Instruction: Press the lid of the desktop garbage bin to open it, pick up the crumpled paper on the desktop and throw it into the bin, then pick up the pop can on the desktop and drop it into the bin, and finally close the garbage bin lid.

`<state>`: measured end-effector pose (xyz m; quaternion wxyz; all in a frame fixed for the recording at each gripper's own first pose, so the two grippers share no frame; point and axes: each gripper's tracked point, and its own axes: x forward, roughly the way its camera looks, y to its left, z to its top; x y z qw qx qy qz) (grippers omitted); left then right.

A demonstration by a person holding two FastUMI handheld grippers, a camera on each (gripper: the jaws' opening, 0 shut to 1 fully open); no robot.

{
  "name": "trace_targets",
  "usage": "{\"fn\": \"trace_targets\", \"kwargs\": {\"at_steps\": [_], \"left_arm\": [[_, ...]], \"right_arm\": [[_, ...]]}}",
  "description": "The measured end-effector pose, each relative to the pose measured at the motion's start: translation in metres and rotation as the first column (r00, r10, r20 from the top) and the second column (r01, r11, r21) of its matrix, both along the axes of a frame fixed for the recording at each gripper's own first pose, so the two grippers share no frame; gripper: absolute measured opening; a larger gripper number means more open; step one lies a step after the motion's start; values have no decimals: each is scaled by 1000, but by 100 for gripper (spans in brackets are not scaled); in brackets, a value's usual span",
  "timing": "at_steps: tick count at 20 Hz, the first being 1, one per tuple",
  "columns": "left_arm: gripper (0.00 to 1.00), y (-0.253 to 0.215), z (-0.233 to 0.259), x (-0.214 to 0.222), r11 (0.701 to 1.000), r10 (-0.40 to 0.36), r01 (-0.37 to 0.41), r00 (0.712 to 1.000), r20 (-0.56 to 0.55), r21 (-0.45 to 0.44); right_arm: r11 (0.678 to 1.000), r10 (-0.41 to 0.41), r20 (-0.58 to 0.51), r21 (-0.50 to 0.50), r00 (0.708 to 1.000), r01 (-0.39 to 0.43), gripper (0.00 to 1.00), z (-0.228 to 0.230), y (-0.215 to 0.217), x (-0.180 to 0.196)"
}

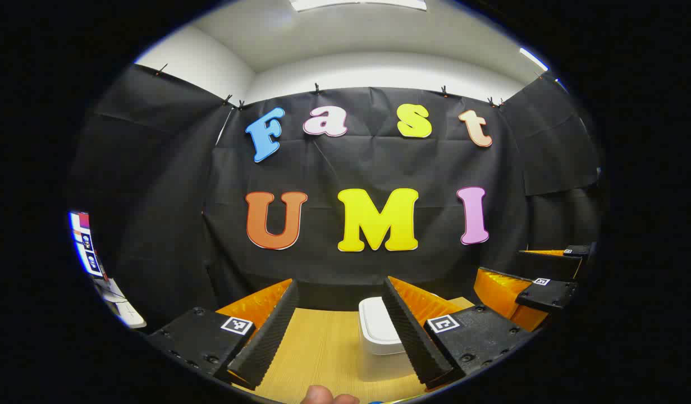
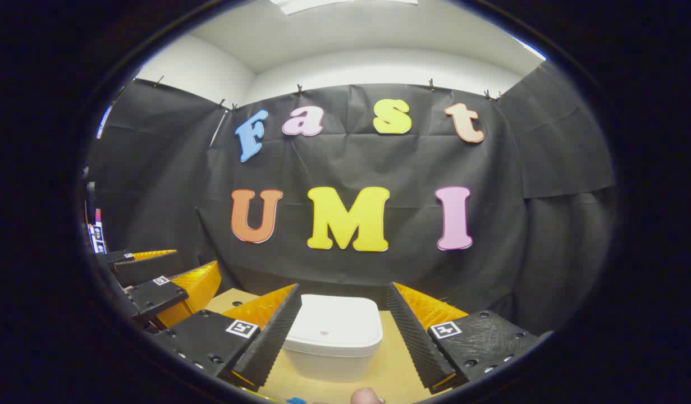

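In the left gripper view, the left gripper [image 1: 338, 331] hangs above the pale wooden tabletop [image 1: 317, 348] with its fingers spread wide apart and nothing between them. The white rounded-square plastic garbage bin [image 1: 376, 331] stands just ahead and to the right, partly hidden behind the right-hand finger; its lid looks flat and down. Farther right, the right gripper [image 1: 539, 280] shows at the edge, near the bin's far side. A fingertip [image 1: 323, 395] pokes in at the bottom edge.

In the right gripper view, the right gripper [image 2: 345, 331] is likewise parted and empty, and the bin [image 2: 334, 328] sits squarely ahead between the two fingers, close but apparently not touched. The lid [image 2: 334, 320] lies closed on top. The left gripper [image 2: 165, 283] shows at the left edge.

Judging from this, the task is at its very start: the lid is not yet pressed open. Neither paper nor can is clearly identifiable here, so both pickups and the closing remain.
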<state>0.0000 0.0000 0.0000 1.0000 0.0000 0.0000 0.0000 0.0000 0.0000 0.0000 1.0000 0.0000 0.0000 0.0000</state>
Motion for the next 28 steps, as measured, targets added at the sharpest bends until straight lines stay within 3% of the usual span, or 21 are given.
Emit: {"fn": "trace_targets", "kwargs": {"at_steps": [6,28], "left_arm": [[97,-4,-2,2,1000,-17,17,1000,-10,8],[97,-7,-8,-7,1000,-14,14,999,-40,14]], "right_arm": [[999,-48,-19,-1,999,48,93,-4,-12,1],[999,-49,-161,-8,986,48,95,-49,-16,12]]}}
